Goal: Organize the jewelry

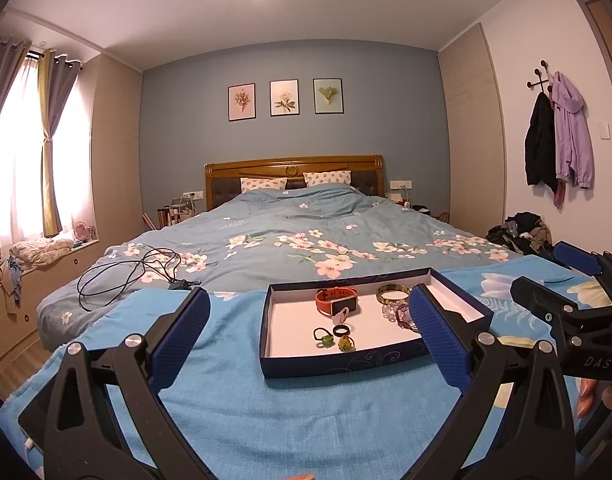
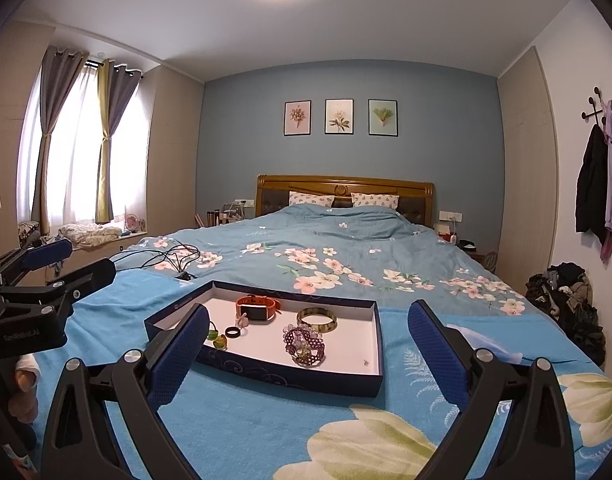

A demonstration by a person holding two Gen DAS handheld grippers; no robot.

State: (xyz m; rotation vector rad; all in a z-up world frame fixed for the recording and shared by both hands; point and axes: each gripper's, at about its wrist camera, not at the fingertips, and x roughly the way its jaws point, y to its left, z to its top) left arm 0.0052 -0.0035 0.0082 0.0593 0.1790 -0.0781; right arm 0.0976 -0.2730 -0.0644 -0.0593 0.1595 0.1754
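A shallow navy box (image 1: 346,364) with a white floor lies on a blue towel at the foot of the bed. Inside it are an orange watch (image 1: 336,298), a green-brown bangle (image 1: 393,293), a purple beaded bracelet (image 1: 396,314), a black ring (image 1: 341,330) and two small green pieces (image 1: 326,340). My left gripper (image 1: 309,292) is open, its fingers framing the box with nothing between them. My right gripper (image 2: 309,308) is open too, hovering before the box (image 2: 290,376), where the watch (image 2: 258,308), bangle (image 2: 317,319) and bracelet (image 2: 304,344) show plainly.
A black cable (image 1: 126,276) is coiled on the floral duvet left of the box. A heap of dark clothes (image 1: 522,232) sits on the floor at the right, under coats on wall hooks. The towel (image 1: 266,420) covers the bed's near end. A window seat runs along the left.
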